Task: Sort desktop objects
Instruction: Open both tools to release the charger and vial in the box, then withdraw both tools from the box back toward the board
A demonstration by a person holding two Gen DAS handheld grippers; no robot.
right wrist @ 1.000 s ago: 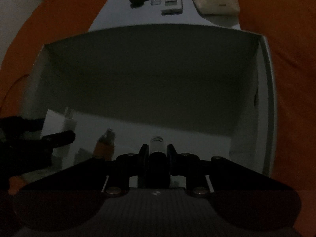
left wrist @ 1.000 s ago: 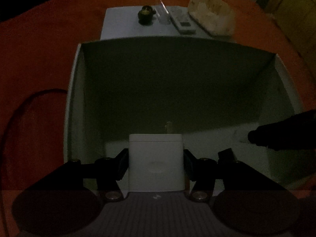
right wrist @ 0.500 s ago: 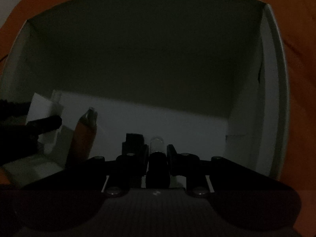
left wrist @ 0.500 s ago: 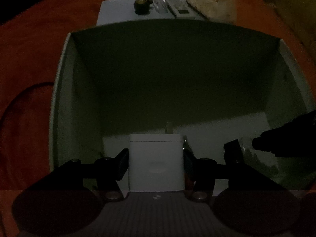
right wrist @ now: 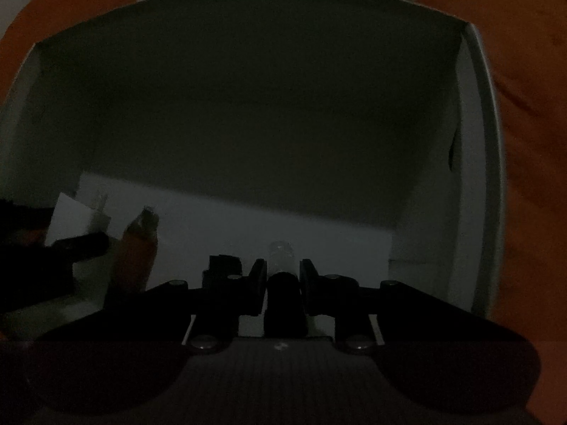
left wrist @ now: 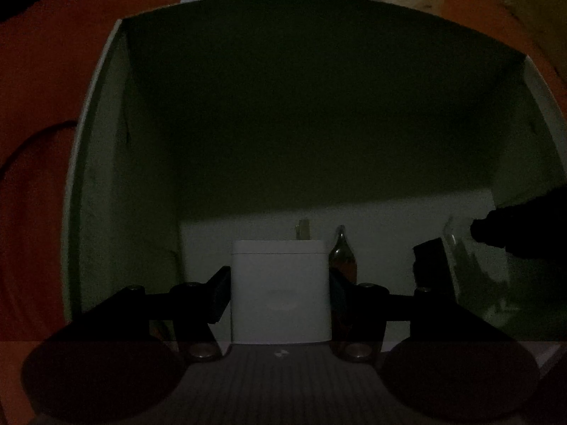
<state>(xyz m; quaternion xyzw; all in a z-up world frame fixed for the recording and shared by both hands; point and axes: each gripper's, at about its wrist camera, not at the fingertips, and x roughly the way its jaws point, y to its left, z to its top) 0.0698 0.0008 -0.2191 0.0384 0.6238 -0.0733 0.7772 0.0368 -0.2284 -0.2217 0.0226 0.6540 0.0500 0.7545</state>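
though dim, left gripper (left wrist: 280, 279) clamps a white charger (left wrist: 280, 294); right gripper (right wrist: 282, 276) clamps a dark-capped vial (right wrist: 283, 283).

both tongs (left wrist: 280, 283) lower into white box (left wrist: 95, 141), orange item (left wrist: 342, 258) now beside charger (left wrist: 280, 290)

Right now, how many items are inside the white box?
4: a white charger held at left, an orange lighter beside it, a black block, and a dark bottle held at right.

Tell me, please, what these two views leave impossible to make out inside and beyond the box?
- Left wrist: items beyond the box, cut off by the top edge.
- Right wrist: the dark item in the right tool is too dim to identify.
- Both: box floor beneath the white charger, hidden by the left tool.
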